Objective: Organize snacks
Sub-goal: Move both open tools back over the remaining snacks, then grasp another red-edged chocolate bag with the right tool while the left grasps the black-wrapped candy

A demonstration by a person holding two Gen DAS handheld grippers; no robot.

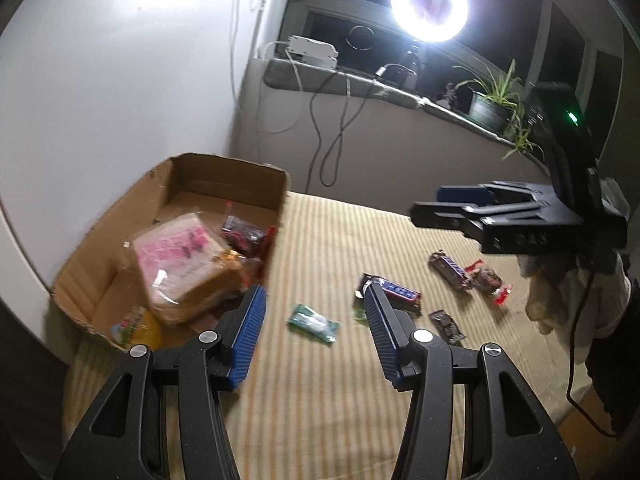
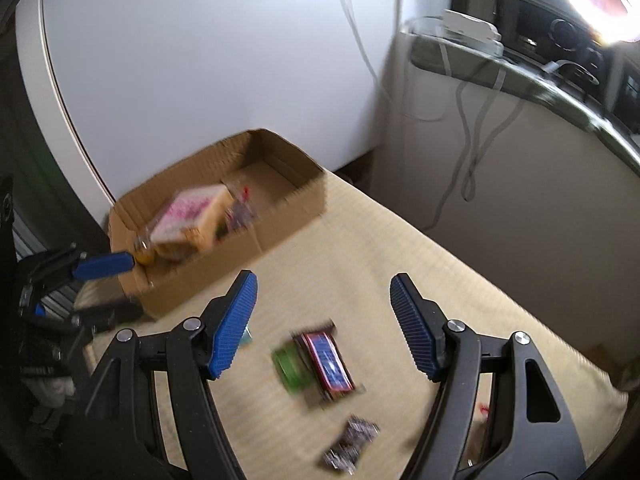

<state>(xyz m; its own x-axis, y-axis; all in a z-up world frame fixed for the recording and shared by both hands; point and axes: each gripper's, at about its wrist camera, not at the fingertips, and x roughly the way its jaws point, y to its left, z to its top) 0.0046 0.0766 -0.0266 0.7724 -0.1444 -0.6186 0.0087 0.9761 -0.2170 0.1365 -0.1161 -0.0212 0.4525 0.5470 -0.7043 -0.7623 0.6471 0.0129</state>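
Both tongs, the left gripper [image 1: 314,300] and right gripper [image 2: 322,292], are wide open and empty. At upper left the box [image 2: 280,216] holds snacks; the green packet [image 1: 313,322] waits mid-frame for packing.

One cardboard box [image 1: 224,176], six loose snack packets, two grippers.

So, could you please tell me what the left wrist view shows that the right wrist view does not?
Only the left wrist view shows the potted plant on the sill, the whole ring light, and two wrappers at the far right of the cloth. Only the right wrist view shows the left gripper, near the box corner. Both show the cardboard box with the pink pack inside, plus the green packet on the striped cloth.
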